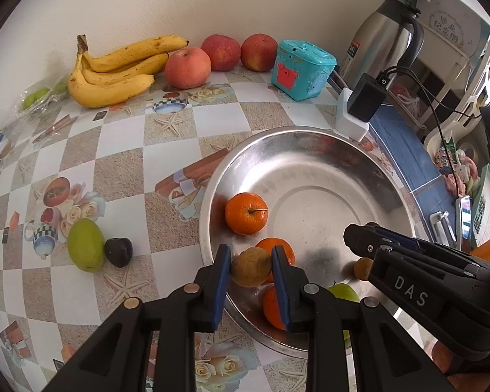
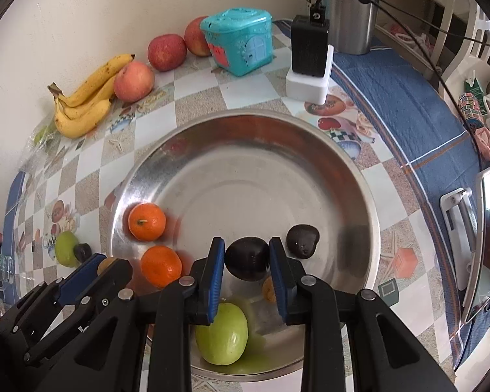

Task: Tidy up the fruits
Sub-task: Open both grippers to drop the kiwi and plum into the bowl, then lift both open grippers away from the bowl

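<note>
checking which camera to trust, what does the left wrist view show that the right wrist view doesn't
Only the left wrist view: the left gripper shut on a brownish pear.

Only the right wrist view: the right gripper shut on a dark plum, and a second dark fruit in the bowl.

Both: the steel bowl, oranges, bananas, apples and teal box.

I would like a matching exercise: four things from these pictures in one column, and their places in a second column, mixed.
1. bananas
2. yellow-brown fruit
3. dark fruit
4. black charger

a. in the white stand
b. between the left gripper's pads
c. by the wall
d. between the right gripper's pads

Pairs: 1-c, 2-b, 3-d, 4-a
</note>
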`<move>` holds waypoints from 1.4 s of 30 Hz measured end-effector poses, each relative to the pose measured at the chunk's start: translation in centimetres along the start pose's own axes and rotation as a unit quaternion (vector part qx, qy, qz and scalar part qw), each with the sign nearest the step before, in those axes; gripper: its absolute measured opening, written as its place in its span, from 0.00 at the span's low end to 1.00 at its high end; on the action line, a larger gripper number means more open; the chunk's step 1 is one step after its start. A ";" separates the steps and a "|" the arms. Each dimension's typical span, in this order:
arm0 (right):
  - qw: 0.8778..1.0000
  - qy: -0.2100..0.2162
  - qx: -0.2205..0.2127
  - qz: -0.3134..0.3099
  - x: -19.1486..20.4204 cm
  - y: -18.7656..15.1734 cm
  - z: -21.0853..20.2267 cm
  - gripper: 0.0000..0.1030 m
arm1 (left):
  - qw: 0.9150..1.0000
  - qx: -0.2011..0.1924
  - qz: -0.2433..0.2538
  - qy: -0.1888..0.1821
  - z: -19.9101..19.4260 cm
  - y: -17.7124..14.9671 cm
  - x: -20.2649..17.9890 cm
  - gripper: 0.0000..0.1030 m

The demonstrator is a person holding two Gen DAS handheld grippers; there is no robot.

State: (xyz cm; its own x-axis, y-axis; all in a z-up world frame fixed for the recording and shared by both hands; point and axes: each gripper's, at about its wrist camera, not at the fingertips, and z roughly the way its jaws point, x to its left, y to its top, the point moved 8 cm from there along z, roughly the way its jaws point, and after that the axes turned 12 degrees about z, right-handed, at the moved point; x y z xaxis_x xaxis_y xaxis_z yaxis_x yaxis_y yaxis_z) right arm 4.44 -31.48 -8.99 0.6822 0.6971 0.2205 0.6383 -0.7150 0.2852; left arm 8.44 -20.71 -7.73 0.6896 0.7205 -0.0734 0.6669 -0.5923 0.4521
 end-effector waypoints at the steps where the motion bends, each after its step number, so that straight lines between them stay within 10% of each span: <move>1: 1.000 0.000 0.003 0.000 0.0 -0.1 0.2 0.28 | 1.000 0.001 0.000 -0.001 0.0 0.0 0.0 0.27; 21: 1.000 -0.002 -0.004 -0.007 0.6 0.1 -0.7 0.36 | 1.000 -0.002 -0.015 -0.003 -0.6 0.2 0.5 0.34; 42: 0.999 0.010 -0.036 -0.012 1.8 0.5 -3.5 0.36 | 0.978 -0.024 -0.190 0.076 -4.3 -1.7 11.2 0.34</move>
State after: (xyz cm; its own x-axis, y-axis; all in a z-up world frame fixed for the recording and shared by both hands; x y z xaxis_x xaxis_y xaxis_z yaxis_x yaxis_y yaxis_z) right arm 4.73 -30.37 -5.15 0.6591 0.7159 0.2302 0.6271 -0.6922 0.3573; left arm 13.81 -10.12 -5.49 0.3411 0.9332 -0.1130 0.8509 -0.2554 0.4590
